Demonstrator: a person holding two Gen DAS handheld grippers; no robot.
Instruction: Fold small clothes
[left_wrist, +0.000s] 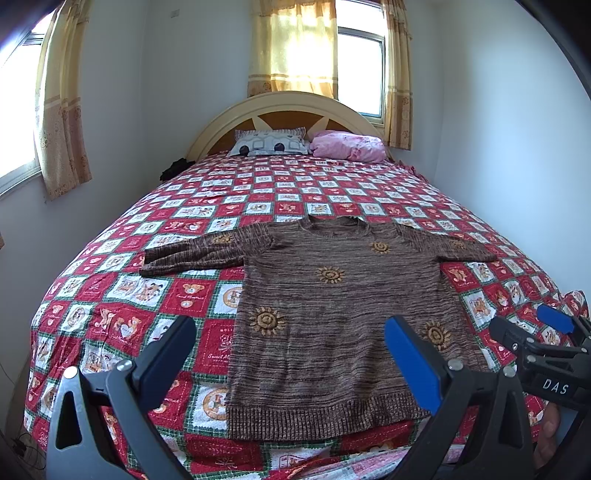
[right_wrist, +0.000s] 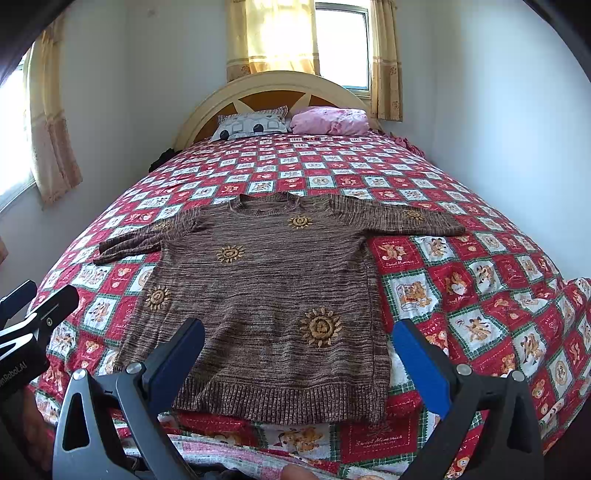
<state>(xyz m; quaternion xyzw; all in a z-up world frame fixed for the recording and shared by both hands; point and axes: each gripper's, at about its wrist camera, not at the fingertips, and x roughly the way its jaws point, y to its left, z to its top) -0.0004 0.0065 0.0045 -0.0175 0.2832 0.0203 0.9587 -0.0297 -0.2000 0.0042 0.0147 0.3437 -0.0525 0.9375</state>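
Note:
A brown knitted sweater (left_wrist: 332, 314) with yellow sun motifs lies flat and face up on the bed, both sleeves spread sideways, its ribbed hem at the near edge; in the right wrist view the sweater (right_wrist: 266, 295) sits a little left of centre. My left gripper (left_wrist: 291, 332) hovers open above the hem's left half, nothing between its blue pads. My right gripper (right_wrist: 299, 336) hovers open over the hem's right half, also empty. The right gripper (left_wrist: 532, 325) also shows at the left wrist view's right edge, and the left gripper (right_wrist: 33, 295) at the right wrist view's left edge.
The red, white and green checked quilt (left_wrist: 147, 295) covers the whole bed. A grey patterned pillow (left_wrist: 269, 144) and a pink pillow (left_wrist: 347, 146) rest by the cream headboard (left_wrist: 280, 103). White walls flank the bed; curtained windows stand behind and to the left.

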